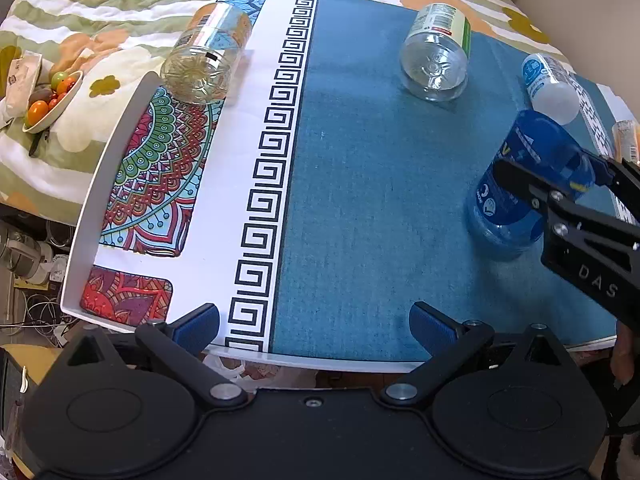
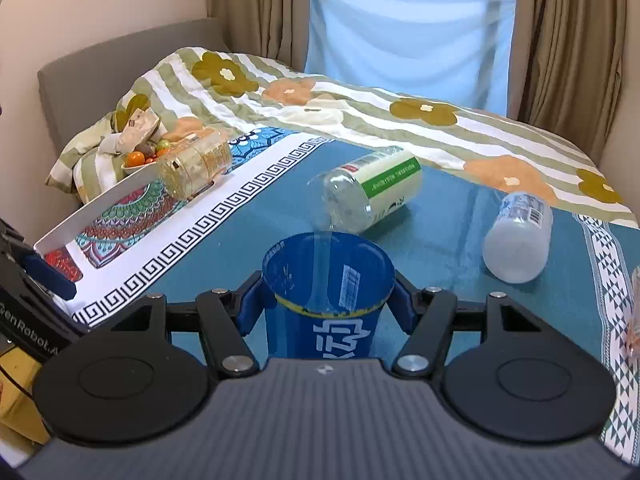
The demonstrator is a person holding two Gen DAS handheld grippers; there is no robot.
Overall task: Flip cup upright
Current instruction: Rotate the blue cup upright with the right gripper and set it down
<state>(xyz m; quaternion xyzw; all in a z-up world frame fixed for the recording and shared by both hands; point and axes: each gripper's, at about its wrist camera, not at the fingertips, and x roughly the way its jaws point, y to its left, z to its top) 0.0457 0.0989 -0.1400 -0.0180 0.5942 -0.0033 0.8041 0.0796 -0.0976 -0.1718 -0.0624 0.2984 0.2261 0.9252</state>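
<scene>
- Right wrist view: blue cup [image 2: 328,284] standing with its open mouth up, clamped between the blue pads [image 2: 250,308] of the right gripper [image 2: 326,306], one pad on each side of its wall.
- Left wrist view: same blue cup [image 1: 524,184] on the teal middle of the table [image 1: 360,200], near the right edge, base on the cloth, body leaning slightly; right gripper [image 1: 560,184] closed around its upper part, reaching in from the right.
- Left gripper [image 1: 316,326] spread wide at the near edge of the table, blue pads [image 1: 198,324] well apart, holding nothing.
- Beyond the cup, lying on its side: frosted white cup [image 2: 516,236], near the right edge.
- Toward the far edge, on its side, base facing the cameras: clear cup with green-and-white label [image 2: 368,192].
- At the far left corner, on its side across the patterned border: clear ribbed cup with orange label [image 1: 204,60].
- At the extreme right edge: part of an orange-labelled container [image 1: 626,140], mostly cut off.
- Behind the table: bed with floral striped quilt [image 2: 360,104].
- On the quilt off the far left corner: bowl of small tomatoes [image 1: 52,98], crumpled paper packet [image 2: 138,126] beside it.
</scene>
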